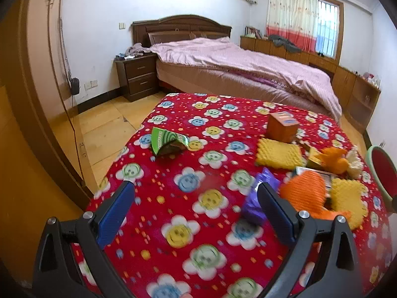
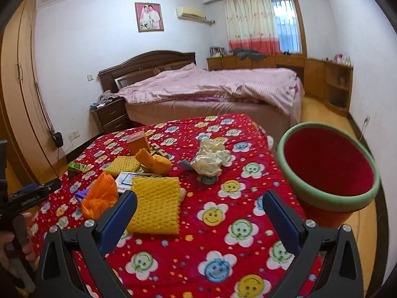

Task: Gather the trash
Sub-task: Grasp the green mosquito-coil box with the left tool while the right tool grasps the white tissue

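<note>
Left gripper (image 1: 196, 198) gapes, purple wrapper (image 1: 255, 198) beside its right finger

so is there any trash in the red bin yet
No, the red bin shows only its bare red inside, while the crumpled white paper sits on the blanket.

Home bedroom, lived in.
Double bed (image 2: 211, 87) with dark wooden headboard (image 2: 146, 62) and rumpled pink quilt; nightstand (image 1: 139, 77) beside it with clutter on top. Framed portrait photo (image 2: 149, 17) and wall air conditioner (image 2: 190, 12) above. Curtained, barred window (image 1: 327, 29); low wooden cabinets (image 2: 292, 64) beneath; wardrobe doors (image 2: 17, 79) at left; wood-look floor (image 1: 106, 124).
</note>
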{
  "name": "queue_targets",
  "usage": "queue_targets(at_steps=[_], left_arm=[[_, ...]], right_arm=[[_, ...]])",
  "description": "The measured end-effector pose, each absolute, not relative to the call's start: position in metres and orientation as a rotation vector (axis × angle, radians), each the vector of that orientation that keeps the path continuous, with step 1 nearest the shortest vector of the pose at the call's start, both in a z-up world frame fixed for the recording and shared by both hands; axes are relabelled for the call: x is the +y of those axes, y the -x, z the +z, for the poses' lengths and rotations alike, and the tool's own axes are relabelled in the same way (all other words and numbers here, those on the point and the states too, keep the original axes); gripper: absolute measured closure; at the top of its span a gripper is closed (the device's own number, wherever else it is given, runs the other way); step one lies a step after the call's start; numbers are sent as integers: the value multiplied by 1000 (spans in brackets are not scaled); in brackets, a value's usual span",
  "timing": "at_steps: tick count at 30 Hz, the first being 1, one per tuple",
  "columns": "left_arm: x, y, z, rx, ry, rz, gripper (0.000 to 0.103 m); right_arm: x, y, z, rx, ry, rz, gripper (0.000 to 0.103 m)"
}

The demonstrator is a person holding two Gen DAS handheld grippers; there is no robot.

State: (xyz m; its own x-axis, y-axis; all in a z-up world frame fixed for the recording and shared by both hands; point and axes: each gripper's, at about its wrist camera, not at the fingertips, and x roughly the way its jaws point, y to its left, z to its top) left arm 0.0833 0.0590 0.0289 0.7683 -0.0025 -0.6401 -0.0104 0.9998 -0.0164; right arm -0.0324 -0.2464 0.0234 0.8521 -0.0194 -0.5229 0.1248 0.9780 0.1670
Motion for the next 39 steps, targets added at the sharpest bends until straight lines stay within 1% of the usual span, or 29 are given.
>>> queue_targets(at_steps=[5,7,12,18,22,23,25,28,30,34,35,39], left_arm=[[72,-126,23,764,27,-8,5],[79,-141,20,782,52,-8,8],[94,-176,8,822,102,-9,8],[97,-207,-11,871,83,-17,8],[101,-221,-24,906,87,3,14],[102,-223,-26,914,91,3,17],[104,-225,-28,904,80,9,18],[102,-225,-28,900,66,-2,27],[99,-224,-26,891,56,-24,37],[93,-223,-26,885,31,-49,39],[92,-222,-25,883,28,-56,39],[86,-217,-19,874,39,-82,39]], right_arm=[[-249,12,25,576,-237,-63,0],[-251,5,27,589,-247,-61,0],[-256,-20,27,655,-255,-66,0],[-266,-45,23,701,-248,-109,0],[-274,-62,21,723,-248,-155,0],[-276,-66,20,727,-246,-172,0],[-280,-76,17,745,-235,-194,0],[-284,-89,12,771,-218,-214,0],[-288,-96,7,790,-216,-221,0],[-292,-110,-3,830,-234,-210,1],[-292,-113,-4,835,-234,-208,4],[-289,-122,-6,844,-231,-181,11]])
